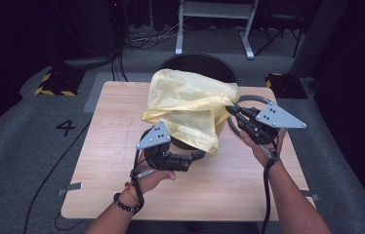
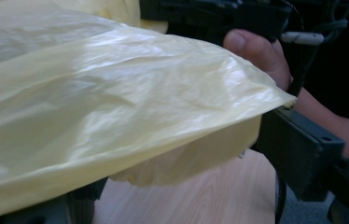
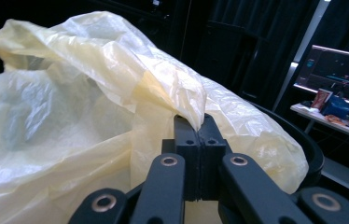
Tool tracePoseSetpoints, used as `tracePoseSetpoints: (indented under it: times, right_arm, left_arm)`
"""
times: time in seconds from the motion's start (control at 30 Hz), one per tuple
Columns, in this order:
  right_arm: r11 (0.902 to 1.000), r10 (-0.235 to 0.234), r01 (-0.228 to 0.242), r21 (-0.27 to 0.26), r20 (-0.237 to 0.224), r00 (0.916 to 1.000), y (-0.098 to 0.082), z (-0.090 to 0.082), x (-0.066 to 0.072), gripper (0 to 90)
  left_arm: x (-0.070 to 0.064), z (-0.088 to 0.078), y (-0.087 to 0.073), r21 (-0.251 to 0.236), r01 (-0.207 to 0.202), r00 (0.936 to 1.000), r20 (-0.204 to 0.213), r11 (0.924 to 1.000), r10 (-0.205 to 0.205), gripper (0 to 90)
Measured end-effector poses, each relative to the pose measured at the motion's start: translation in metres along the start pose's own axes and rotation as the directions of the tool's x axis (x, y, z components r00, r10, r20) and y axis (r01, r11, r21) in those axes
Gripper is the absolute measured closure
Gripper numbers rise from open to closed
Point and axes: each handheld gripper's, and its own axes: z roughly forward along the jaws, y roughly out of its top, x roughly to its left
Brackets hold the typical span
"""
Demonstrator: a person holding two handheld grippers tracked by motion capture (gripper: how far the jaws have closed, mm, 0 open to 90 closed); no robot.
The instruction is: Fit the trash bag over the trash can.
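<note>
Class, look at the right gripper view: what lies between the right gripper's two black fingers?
A pinched fold of the yellow plastic bag sits between the right gripper's shut fingers, clearest in the right gripper view.

Wood table (image 1: pixel 122 146), grey floor w/ "4" mark (image 1: pixel 66 127), metal stand (image 1: pixel 214 14) behind.

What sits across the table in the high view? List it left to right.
Left hand-held gripper → yellow plastic bag → right hand-held gripper, pinching the bag's right edge.
</note>
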Motion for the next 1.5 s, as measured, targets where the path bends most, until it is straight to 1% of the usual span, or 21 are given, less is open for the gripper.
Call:
tracePoseSetpoints:
  times: [0.17,0.3,0.37,0.43,0.5,0.57,0.63,0.7,0.77,0.8,0.87,0.93,1.03,1.1,1.23,1.3,1.33,1.37,1.43,1.47,1.5]
  right_arm:
    - [0.9988,-0.049,0.048,0.007,0.027,0.9985,-0.003,0.0,0.009,90.0]
    - [0.9906,-0.137,0.137,-0.001,0.068,0.9883,-0.006,-0.001,0.023,90.0]
    - [0.9828,-0.184,0.185,0.006,0.086,0.9791,-0.006,-0.001,0.029,90.0]
    - [0.9755,-0.219,0.22,0.0,0.085,0.972,-0.008,-0.002,0.035,90.0]
    - [0.9718,-0.235,0.236,-0.001,0.074,0.9692,-0.008,-0.002,0.037,90.0]
    - [0.9707,-0.24,0.24,-0.001,0.062,0.9688,-0.01,-0.001,0.038,90.0]
    - [0.9743,-0.224,0.225,-0.011,0.037,0.9738,-0.011,-0.002,0.038,90.0]
    - [0.976,-0.217,0.217,-0.015,0.023,0.976,-0.012,-0.003,0.037,90.0]
    - [0.9788,-0.204,0.204,-0.022,0.009,0.979,-0.013,-0.004,0.036,90.0]
    - [0.9798,-0.198,0.198,-0.024,0.006,0.9801,-0.014,-0.004,0.035,90.0]
    - [0.9848,-0.172,0.172,-0.026,0.004,0.9852,-0.015,-0.006,0.03,90.0]
    - [0.9903,-0.136,0.136,-0.029,0.006,0.9908,-0.015,-0.007,0.024,90.0]
    - [0.9958,-0.086,0.088,-0.027,0.048,0.9951,-0.014,-0.011,0.01,90.0]
    - [0.9986,-0.035,0.038,-0.036,0.075,0.9966,-0.013,-0.016,-0.001,90.0]
    - [0.9984,0.056,-0.055,-0.017,0.123,0.9908,-0.015,-0.018,-0.025,90.0]
    - [0.9945,0.104,-0.104,-0.01,0.143,0.9842,-0.016,-0.018,-0.036,90.0]
    - [0.9911,0.133,-0.132,-0.013,0.151,0.9795,-0.017,-0.018,-0.041,90.0]
    - [0.9871,0.16,-0.159,-0.02,0.15,0.9757,-0.017,-0.017,-0.047,90.0]
    - [0.9859,0.165,-0.167,0.0,0.174,0.9708,-0.016,-0.013,-0.054,90.0]
    - [0.9854,0.167,-0.17,0.005,0.178,0.9698,-0.015,-0.01,-0.056,90.0]
    - [0.9825,0.177,-0.185,0.023,0.18,0.9675,-0.015,-0.005,-0.06,90.0]
  left_arm:
    - [-0.008,-0.002,-0.005,-0.026,0.034,0.9987,0.039,0.9991,-0.033,18.0]
    - [-0.009,-0.003,-0.003,-0.069,0.096,0.9952,0.026,0.993,-0.095,17.4]
    - [-0.009,-0.005,-0.002,-0.086,0.114,0.9933,0.032,0.9898,-0.111,19.2]
    - [-0.014,-0.006,-0.002,-0.101,0.076,0.9971,-0.003,0.992,-0.076,28.6]
    - [-0.016,-0.006,0.0,-0.102,0.054,0.9976,-0.037,0.9934,-0.058,30.6]
    - [-0.015,-0.005,0.003,-0.112,0.037,0.9926,-0.111,0.993,-0.049,41.6]
    - [-0.007,-0.004,0.005,-0.11,0.041,0.9871,-0.15,0.9931,-0.057,50.5]
    - [0.002,-0.002,0.006,-0.106,0.043,0.9795,-0.191,0.9934,-0.063,61.1]
    - [0.01,0.0,0.008,-0.09,0.01,0.9704,-0.24,0.9959,-0.032,73.6]
    - [0.013,0.0,0.009,-0.087,-0.011,0.9687,-0.248,0.9962,-0.011,81.3]
    - [0.019,0.0,0.012,-0.072,-0.052,0.9565,-0.29,0.9961,0.029,88.0]
    - [0.024,-0.002,0.016,-0.048,-0.096,0.9437,-0.322,0.9942,0.076,89.5]
    - [0.036,-0.012,0.024,-0.026,-0.126,0.9251,-0.364,0.9916,0.109,89.7]
    - [0.045,-0.021,0.029,-0.013,-0.14,0.9057,-0.406,0.9901,0.122,89.8]
    - [0.061,-0.036,0.037,0.005,-0.146,0.8747,-0.467,0.9893,0.131,89.9]
    - [0.07,-0.044,0.04,0.001,-0.13,0.8747,-0.471,0.9916,0.115,89.9]
    - [0.074,-0.047,0.042,0.01,-0.135,0.8621,-0.492,0.9908,0.123,89.9]
    - [0.077,-0.049,0.043,0.016,-0.138,0.8552,-0.502,0.9904,0.127,89.9]
    - [0.084,-0.052,0.046,0.023,-0.131,0.8458,-0.519,0.9911,0.124,89.9]
    - [0.09,-0.053,0.048,0.036,-0.136,0.8331,-0.537,0.9901,0.134,89.9]
    - [0.095,-0.054,0.05,0.034,-0.123,0.836,-0.535,0.9919,0.122,89.9]
